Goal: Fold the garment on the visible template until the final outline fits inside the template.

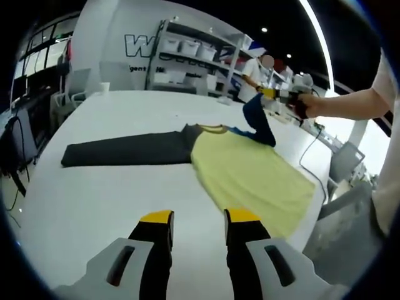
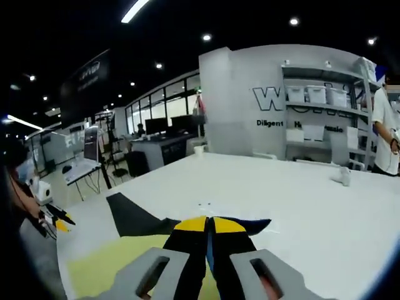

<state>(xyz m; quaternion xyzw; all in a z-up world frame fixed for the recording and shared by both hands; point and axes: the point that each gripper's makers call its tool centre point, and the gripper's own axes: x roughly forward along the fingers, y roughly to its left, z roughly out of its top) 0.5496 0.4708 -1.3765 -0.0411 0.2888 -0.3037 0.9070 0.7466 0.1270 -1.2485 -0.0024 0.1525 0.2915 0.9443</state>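
A shirt with a pale yellow body (image 1: 250, 172) and dark sleeves lies on the white table (image 1: 112, 206). One dark sleeve (image 1: 125, 150) stretches flat to the left. The other sleeve, blue (image 1: 258, 119), is lifted off the table, pinched by my right gripper (image 1: 275, 95) in a person's hand. In the right gripper view the jaws of that gripper (image 2: 210, 225) are closed with blue cloth (image 2: 209, 247) between them, above the yellow body (image 2: 106, 269) and the flat dark sleeve (image 2: 134, 219). My left gripper (image 1: 199, 219) hovers open over bare table, just short of the shirt's hem.
Shelves with white bins (image 1: 187, 53) stand behind the table, and a person (image 2: 384, 125) is beside them. A white cup (image 1: 104, 87) sits at the far table edge. A cable (image 1: 309, 150) hangs off the right edge near a chair (image 1: 344, 162).
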